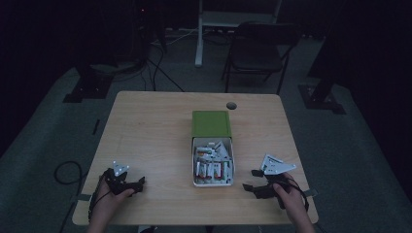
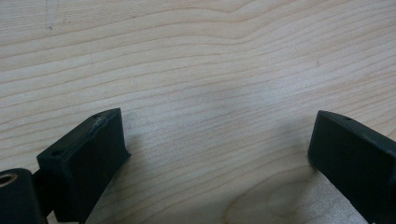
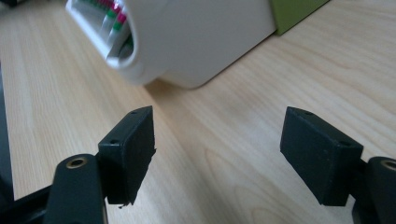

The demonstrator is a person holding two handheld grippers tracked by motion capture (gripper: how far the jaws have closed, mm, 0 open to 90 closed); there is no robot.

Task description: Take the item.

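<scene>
Bare tabletop open left of the white box, green lid blocking behind it, narrow free strip to its right, clear edge in front, packets filling its inside

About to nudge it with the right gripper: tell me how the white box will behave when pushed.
The white box sits flat on smooth wood, so it will probably slide, not tip. Its loose packets may shift. It looks like thin plastic, likely light. The right gripper is open beside it.

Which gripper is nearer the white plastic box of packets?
Right. The right gripper sits just beside the white plastic box of packets, jaws open. The left gripper rests farther off, across bare wooden table.
</scene>
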